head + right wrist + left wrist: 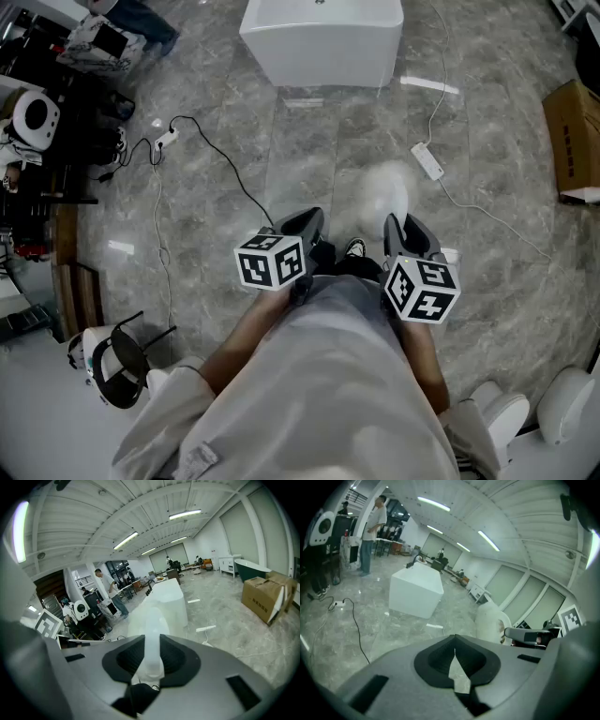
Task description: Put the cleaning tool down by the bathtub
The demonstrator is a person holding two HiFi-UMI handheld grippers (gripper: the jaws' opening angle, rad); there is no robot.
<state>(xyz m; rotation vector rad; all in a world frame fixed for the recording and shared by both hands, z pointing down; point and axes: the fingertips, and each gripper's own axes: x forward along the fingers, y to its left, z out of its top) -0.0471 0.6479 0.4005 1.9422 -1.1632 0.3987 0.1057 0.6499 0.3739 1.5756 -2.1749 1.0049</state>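
Far left of the head view: black cable (220, 155) trailing across the grey stone floor (309, 141). Further in: left gripper (302, 223) held in front of the body, marker cube toward the camera; in the left gripper view, jaws closed tip to tip with nothing between them and only a sliver of floor visible behind the slit. Top centre: white bathtub (319, 37) standing on the floor ahead of both grippers, well apart from them. Right of centre: right gripper (405, 230) level with the left one, jaws clamped on the pale handle of the cleaning tool (386, 197). In the right gripper view, handle seen upright between the two dark pads, in contact on both sides, rising in front of the bathtub in the background. Tool blurred white in the head view, projecting forward from the jaws, well short of the bathtub; contact with the floor not determinable. Further right: white power strip (427, 161) with its thin cord lying on the floor. Far right edge: cardboard box (572, 141).
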